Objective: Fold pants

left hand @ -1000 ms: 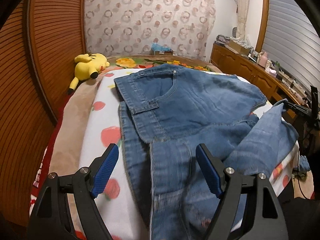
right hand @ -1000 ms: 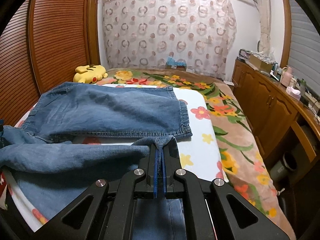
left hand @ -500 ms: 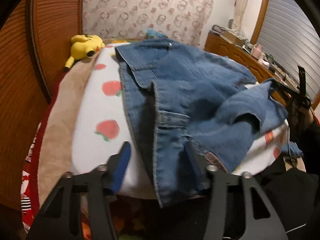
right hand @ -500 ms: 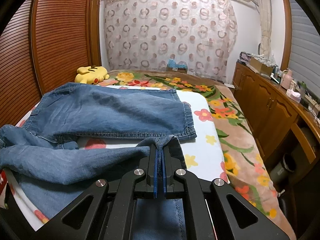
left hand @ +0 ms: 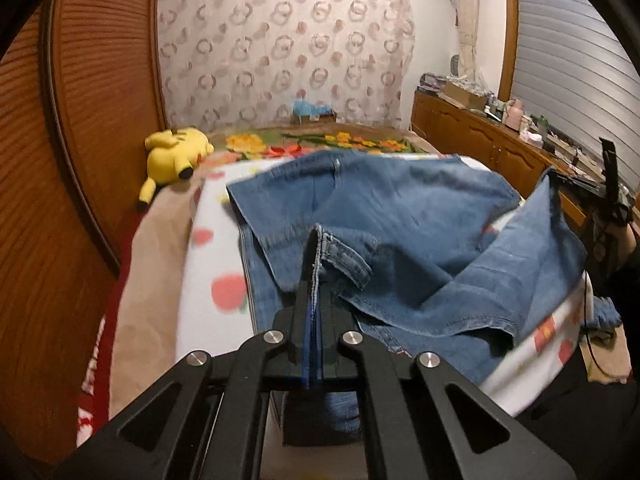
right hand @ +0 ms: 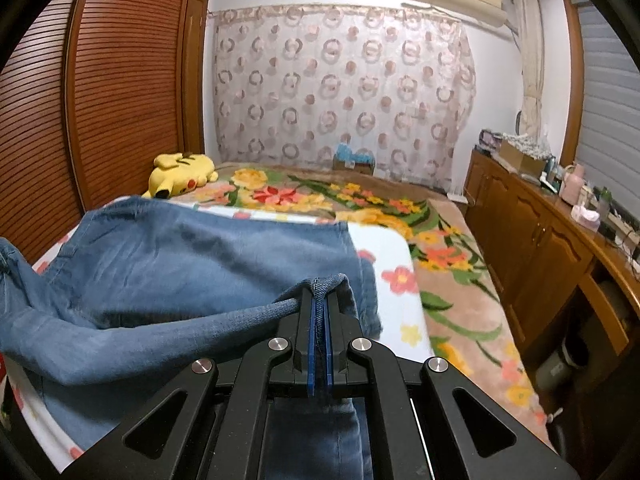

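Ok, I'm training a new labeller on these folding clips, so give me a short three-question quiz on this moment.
1. True or false: the left tongs are shut on a denim edge of the jeans.
2. Which toy lies at the far left of the bed? A) yellow plush B) red ball C) brown bear
3. Fill in: the right tongs pinch a ____ of the jeans.

Key: 1 true, the jaws having just closed on it. 2 A. 3 hem.
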### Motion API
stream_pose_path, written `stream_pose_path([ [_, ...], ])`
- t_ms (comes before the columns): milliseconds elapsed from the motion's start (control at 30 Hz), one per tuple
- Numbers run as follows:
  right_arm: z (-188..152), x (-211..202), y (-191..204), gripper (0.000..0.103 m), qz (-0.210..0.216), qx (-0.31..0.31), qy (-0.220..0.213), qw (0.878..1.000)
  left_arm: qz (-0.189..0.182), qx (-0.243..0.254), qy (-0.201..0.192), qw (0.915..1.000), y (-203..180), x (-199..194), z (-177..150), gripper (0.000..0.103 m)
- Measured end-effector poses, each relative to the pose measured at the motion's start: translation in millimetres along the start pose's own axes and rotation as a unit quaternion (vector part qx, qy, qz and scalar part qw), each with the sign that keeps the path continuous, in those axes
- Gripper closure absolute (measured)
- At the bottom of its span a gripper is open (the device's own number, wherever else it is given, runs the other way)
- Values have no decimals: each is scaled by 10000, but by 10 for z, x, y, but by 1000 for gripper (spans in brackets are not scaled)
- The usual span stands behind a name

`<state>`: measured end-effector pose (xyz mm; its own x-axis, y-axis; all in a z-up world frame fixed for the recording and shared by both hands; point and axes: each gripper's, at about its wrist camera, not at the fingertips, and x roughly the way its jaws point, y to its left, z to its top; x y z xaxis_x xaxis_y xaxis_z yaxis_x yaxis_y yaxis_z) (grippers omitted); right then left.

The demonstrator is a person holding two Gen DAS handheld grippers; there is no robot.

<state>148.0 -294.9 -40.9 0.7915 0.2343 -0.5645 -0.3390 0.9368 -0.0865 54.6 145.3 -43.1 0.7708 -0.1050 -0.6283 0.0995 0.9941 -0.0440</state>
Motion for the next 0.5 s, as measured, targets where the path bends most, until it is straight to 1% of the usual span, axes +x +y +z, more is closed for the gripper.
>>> stream_pose_path([
  [300, 222, 303, -136, 100, -60, -35, -182, 9998, 238, 85, -231, 9994, 159, 250, 676, 101],
  [433, 318, 505, -183, 100, -108, -50, -233, 9997, 337, 116, -237, 9991, 249, 502, 981, 101],
  [500, 337, 676, -190, 100, -125, -44, -177, 9998, 343, 107, -138, 9993, 286, 689, 1073, 101],
])
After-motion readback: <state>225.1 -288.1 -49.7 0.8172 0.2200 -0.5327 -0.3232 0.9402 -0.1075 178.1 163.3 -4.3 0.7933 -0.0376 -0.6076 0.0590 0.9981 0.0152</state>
